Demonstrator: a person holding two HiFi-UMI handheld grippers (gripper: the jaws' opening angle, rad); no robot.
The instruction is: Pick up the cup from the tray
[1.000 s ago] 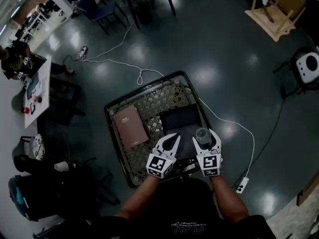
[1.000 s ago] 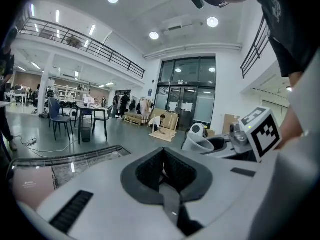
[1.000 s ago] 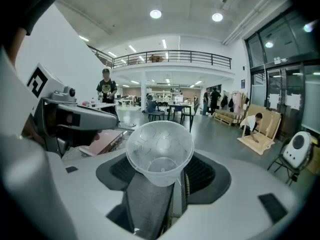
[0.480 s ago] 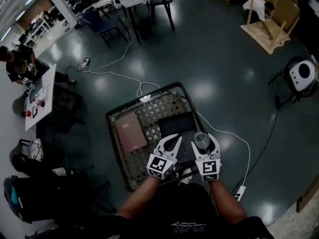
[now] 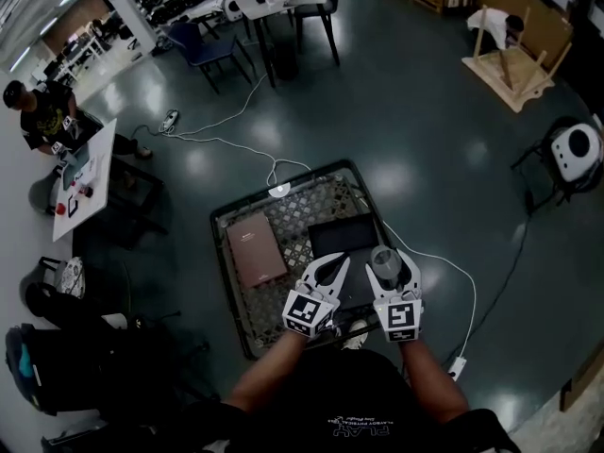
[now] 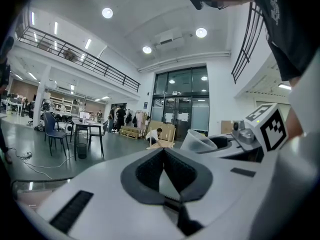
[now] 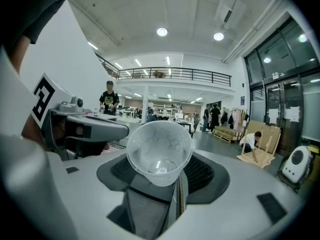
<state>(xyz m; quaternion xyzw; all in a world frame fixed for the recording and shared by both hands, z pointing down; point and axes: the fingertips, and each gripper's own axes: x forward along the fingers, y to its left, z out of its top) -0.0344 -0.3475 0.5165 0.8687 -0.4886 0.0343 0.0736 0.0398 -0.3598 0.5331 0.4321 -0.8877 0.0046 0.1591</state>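
Pinched between the pads of the right gripper (image 5: pixel 393 268) is a translucent plastic cup (image 7: pixel 159 151), and those jaws are closing a touch tighter on it. They stand wide because the cup is broad. In the right gripper view its open mouth faces the camera and its base points away. The left gripper (image 5: pixel 331 264) has its jaws pressed together at the tips with nothing between them, and it hangs just beside the other.

From where I stand, the pick looks about done. Both gripper views look out level across the hall rather than down at mesh, so I judge the cup is up off the black lattice-mesh tray (image 5: pixel 236 217) on the floor, held above its near right corner. What is left, if anything, is carrying it clear.

The cup looks empty, with only a glint of light at its bottom. Lying in the tray are a brown hardcover book (image 5: pixel 256 248) on the left and a dark flat rectangular panel (image 5: pixel 345 237) to its right, which I cannot identify.
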